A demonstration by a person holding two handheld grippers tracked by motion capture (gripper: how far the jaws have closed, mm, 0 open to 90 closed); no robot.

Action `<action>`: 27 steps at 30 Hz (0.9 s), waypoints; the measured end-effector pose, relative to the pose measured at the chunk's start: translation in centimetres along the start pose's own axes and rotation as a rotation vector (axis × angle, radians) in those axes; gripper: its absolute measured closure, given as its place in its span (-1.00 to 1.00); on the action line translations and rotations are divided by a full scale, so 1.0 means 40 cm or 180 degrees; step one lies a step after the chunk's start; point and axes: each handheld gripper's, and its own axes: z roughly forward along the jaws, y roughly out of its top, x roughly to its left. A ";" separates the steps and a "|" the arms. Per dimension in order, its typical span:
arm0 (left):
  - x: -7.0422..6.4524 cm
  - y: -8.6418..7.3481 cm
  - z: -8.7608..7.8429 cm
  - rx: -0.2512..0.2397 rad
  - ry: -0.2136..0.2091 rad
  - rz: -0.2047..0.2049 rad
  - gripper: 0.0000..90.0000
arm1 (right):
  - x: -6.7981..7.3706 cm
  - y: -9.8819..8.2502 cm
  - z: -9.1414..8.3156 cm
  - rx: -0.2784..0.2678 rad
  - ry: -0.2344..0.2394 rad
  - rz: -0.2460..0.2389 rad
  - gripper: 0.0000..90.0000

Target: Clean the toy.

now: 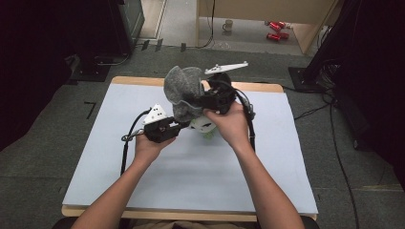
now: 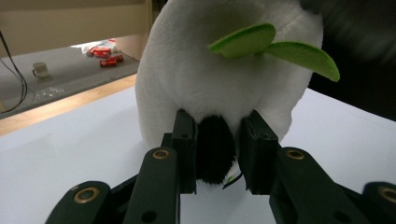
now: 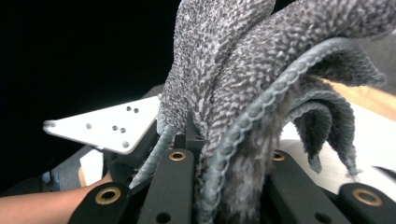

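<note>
- L hand [image 1: 149, 143] low over the white surface [image 1: 191, 181], forearm in from the near edge; L claw [image 2: 218, 151] clamped on a black fuzzy nub of the plush [image 2: 205, 79].
- Plush: white, round, soft pile, w/ two flat green felt leaves [image 2: 275, 46]; sits mid-surface, touching it.
- R hand [image 1: 231, 125] raised above the plush, R claw [image 3: 224, 163] pinched tight on the cloth [image 3: 261, 70].
- Cloth: grey terry, nubby loops, stitched hem, bunched in folds, hanging over the plush.

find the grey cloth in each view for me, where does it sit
High view: grey cloth at centre top, bunched in the right tongs.
Left gripper view: I can't make it out.
Right gripper view: fills the middle and right, pinched between the jaws.
Shared landmark: white table.
</note>
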 end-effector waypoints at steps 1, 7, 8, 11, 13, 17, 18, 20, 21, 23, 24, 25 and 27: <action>-0.003 0.002 -0.002 -0.0021 0.0010 0.0009 0.58 | -0.002 -0.004 0.021 0.0069 -0.0037 0.0014 0.81; -0.006 0.001 0.004 0.0086 0.0052 0.0048 0.58 | -0.049 -0.052 0.085 0.0369 -0.0263 0.0067 0.82; -0.007 0.000 0.008 0.0090 0.0040 0.0055 0.58 | -0.054 -0.055 0.083 0.0372 -0.0271 0.0054 0.82; -0.008 -0.001 0.012 0.0088 0.0015 0.0075 0.58 | -0.062 -0.059 0.063 0.0421 -0.0344 -0.0015 0.82; -0.006 -0.002 0.011 0.0096 0.0010 0.0076 0.58 | -0.068 -0.060 0.047 0.0436 -0.0371 0.0007 0.82; -0.001 -0.003 0.010 0.0105 0.0007 0.0065 0.58 | -0.082 -0.061 0.022 0.0436 -0.0408 0.0045 0.82; 0.001 -0.004 0.009 0.0105 0.0003 0.0068 0.58 | -0.087 -0.062 0.015 0.0424 -0.0398 0.0062 0.82; 0.006 -0.005 0.007 0.0109 0.0000 0.0059 0.59 | -0.096 -0.063 0.002 0.0398 -0.0385 0.0087 0.82; 0.011 -0.006 0.005 0.0111 -0.0001 0.0033 0.59 | -0.100 -0.064 -0.006 0.0372 -0.0388 0.0103 0.82; 0.020 -0.010 0.001 0.0125 -0.0019 -0.0004 0.59 | -0.108 -0.065 -0.020 0.0329 -0.0396 0.0132 0.82; 0.024 -0.012 -0.002 0.0139 -0.0015 -0.0003 0.59 | -0.113 -0.066 -0.024 0.0319 -0.0401 0.0146 0.82; 0.026 -0.013 -0.003 0.0141 -0.0022 -0.0015 0.59 | -0.118 -0.067 -0.029 0.0311 -0.0402 0.0158 0.82; 0.035 -0.017 -0.009 0.0151 -0.0012 -0.0044 0.59 | -0.128 -0.070 -0.040 0.0282 -0.0421 0.0196 0.82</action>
